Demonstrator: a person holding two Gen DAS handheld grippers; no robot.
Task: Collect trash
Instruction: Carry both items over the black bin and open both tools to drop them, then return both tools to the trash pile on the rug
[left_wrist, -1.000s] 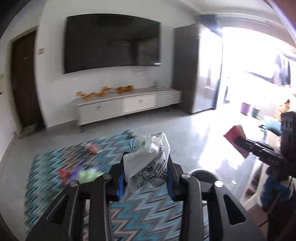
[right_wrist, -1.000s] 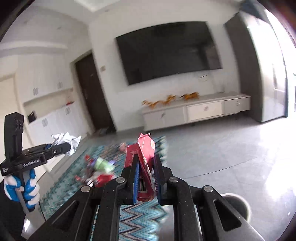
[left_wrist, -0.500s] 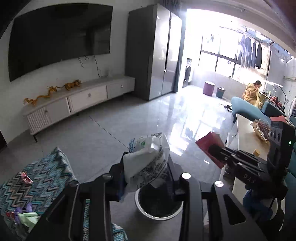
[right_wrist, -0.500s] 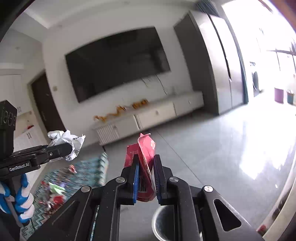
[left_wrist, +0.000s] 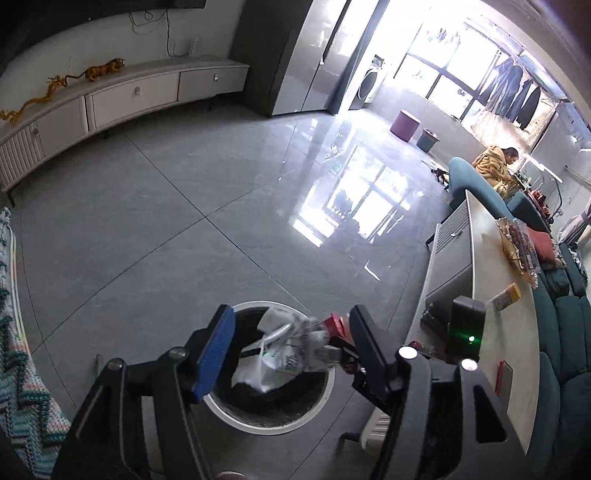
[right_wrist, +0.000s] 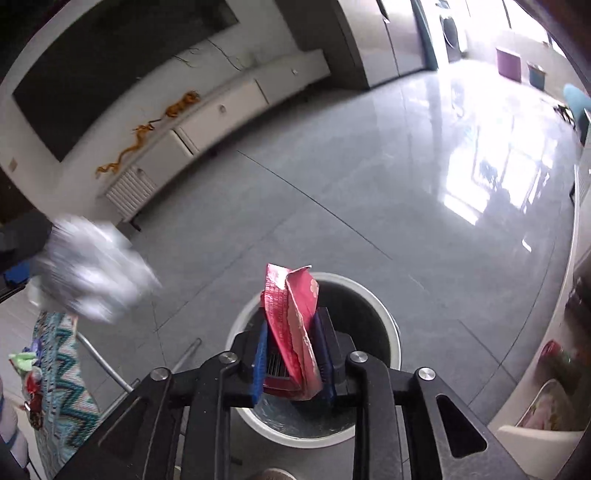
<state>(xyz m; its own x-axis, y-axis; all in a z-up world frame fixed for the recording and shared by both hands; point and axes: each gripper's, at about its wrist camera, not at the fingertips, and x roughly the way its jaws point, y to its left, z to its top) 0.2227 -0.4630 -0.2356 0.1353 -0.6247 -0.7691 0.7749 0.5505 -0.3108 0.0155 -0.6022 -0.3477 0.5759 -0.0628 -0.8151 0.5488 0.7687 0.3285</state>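
Above the white-rimmed trash bin (left_wrist: 236, 417), the left gripper (left_wrist: 291, 343) opens its jaws, the crumpled white plastic bag (left_wrist: 284, 350) loose between them. The right gripper (right_wrist: 293, 363) is opening too, its pads flanking a red carton (right_wrist: 291, 332).

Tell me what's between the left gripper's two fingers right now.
Left wrist view: the crumpled white plastic bag lies between the opening fingers of the left gripper, touching neither, over the white bin.
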